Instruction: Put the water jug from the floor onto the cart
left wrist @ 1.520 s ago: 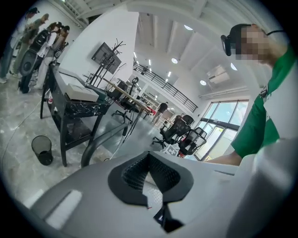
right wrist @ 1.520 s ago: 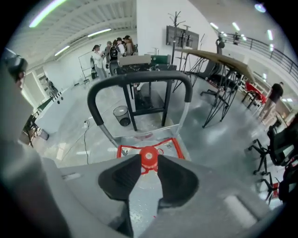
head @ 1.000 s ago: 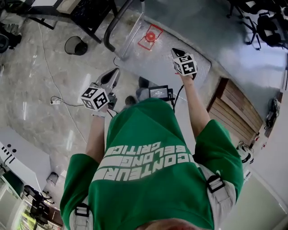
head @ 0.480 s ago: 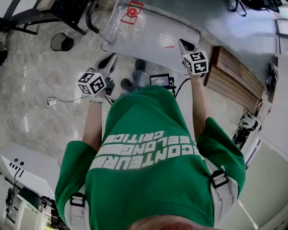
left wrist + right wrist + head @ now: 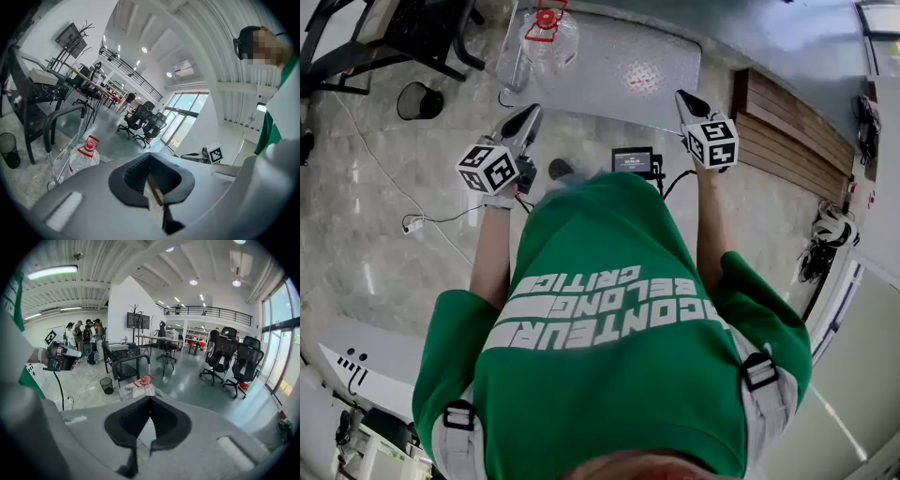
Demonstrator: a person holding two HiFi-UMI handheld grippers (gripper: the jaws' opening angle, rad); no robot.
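Note:
A clear water jug (image 5: 547, 36) with a red cap and handle appears to stand on the grey metal deck of the flat cart (image 5: 623, 75), at the end by its black push handle (image 5: 490, 42). Both grippers hang in the air on my side of the cart, well apart from the jug. My left gripper (image 5: 532, 111) is shut and empty, and so is my right gripper (image 5: 681, 95). The left gripper view shows the jug (image 5: 84, 157) low at left beside the handle. In the right gripper view the jug (image 5: 140, 386) sits just above the closed jaws.
A black waste bin (image 5: 419, 100) and a dark desk frame (image 5: 384, 37) stand left of the cart. Slatted wood boards (image 5: 787, 131) lie to its right. A white cable (image 5: 422, 223) runs over the floor. Office chairs (image 5: 225, 357) and several people (image 5: 84, 341) are farther off.
In the head view the cart and jug have slid toward the top edge, farther from both grippers. The right gripper has shifted right. Both grippers stay shut and empty.

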